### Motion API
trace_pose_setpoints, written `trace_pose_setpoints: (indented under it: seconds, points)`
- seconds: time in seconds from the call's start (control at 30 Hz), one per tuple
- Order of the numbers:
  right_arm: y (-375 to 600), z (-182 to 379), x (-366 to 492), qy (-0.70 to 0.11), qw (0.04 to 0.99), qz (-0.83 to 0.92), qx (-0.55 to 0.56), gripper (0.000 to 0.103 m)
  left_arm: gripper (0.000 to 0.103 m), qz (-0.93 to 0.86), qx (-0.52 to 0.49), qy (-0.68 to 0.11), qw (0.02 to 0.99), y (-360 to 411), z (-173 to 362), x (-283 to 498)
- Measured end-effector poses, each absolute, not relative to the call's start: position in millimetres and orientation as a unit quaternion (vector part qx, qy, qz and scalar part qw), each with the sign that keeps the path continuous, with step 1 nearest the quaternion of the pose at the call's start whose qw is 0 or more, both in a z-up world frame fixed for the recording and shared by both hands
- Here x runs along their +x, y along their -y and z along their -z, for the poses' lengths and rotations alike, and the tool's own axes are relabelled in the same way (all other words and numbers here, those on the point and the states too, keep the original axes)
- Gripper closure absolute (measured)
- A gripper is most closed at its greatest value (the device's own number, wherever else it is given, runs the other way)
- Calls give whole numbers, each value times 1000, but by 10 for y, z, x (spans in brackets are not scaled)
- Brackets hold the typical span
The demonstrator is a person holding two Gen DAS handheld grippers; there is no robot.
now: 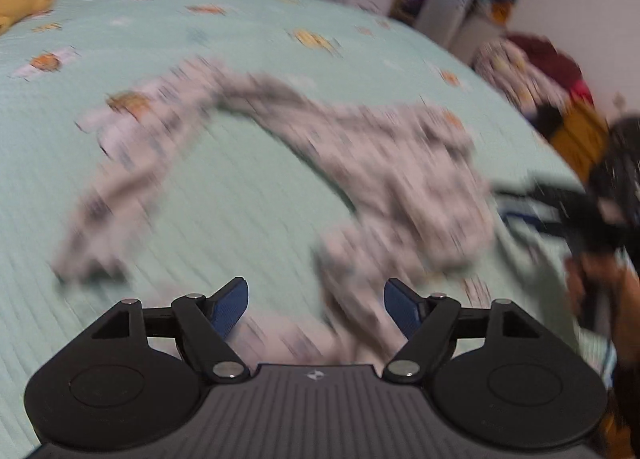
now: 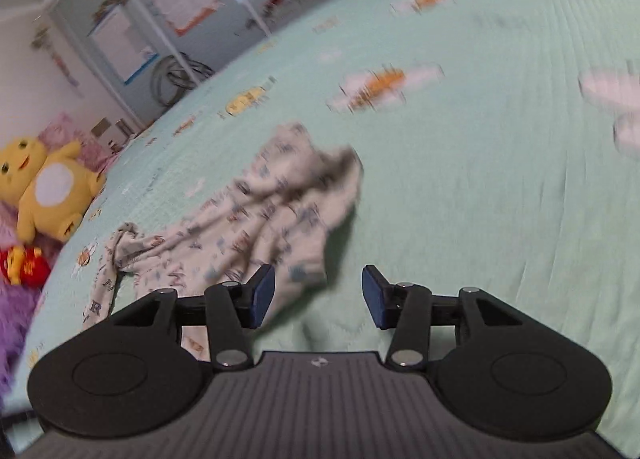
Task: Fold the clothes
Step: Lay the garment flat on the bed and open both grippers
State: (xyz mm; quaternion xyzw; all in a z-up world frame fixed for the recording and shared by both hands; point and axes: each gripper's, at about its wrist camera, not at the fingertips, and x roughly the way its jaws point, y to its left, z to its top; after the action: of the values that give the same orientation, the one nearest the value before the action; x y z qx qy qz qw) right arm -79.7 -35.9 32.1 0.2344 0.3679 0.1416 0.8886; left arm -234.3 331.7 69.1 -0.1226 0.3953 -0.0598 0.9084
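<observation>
Both my tongs are spread and gripping nothing, left gripper (image 1: 316, 309) and right gripper (image 2: 319, 297) hovering over the printed white garment (image 2: 256, 219), which sprawls rumpled and unfolded on the mint bedspread (image 2: 480, 179), so by my read the folding remains to do

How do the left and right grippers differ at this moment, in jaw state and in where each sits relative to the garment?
The left gripper has the printed garment running right between its fingers, while the right gripper has mostly bare green bedspread in its gap, the garment touching only its left finger. The left gripper's jaws stand wider than the right gripper's. Both are open, holding nothing, with blue pads.
</observation>
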Motion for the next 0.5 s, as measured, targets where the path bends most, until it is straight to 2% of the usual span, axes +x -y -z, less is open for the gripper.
trace_pose_setpoints:
  seconds: [0.17, 0.2, 0.23, 0.27, 0.3, 0.4, 0.5]
  points:
    - [179, -131, -684, -365, 874, -148, 285, 53, 25, 37, -78, -401, 912, -2834, -405, -2262]
    - [142, -94, -663, -365, 870, -149, 295, 53, 34, 30, -59, -397, 915, -2775, -377, -2266]
    - [94, -88, -670, -363, 873, -146, 290, 56, 58, 30, -52, -394, 917, -2767, -370, -2210]
    - [54, -95, -661, -366, 876, -150, 276, 76, 72, 38, -71, -396, 915, -2846, -410, -2169]
    - [16, -102, -652, -369, 878, -154, 263, 82, 99, 46, -92, -398, 911, -2933, -454, -2131]
    - [184, -264, -730, -363, 887, -150, 243, 88, 98, 56, -175, -374, 909, -3373, -793, -2149]
    - [352, -425, -808, -356, 895, -146, 223, 89, 98, 51, -272, -331, 902, -3928, -1212, -2272]
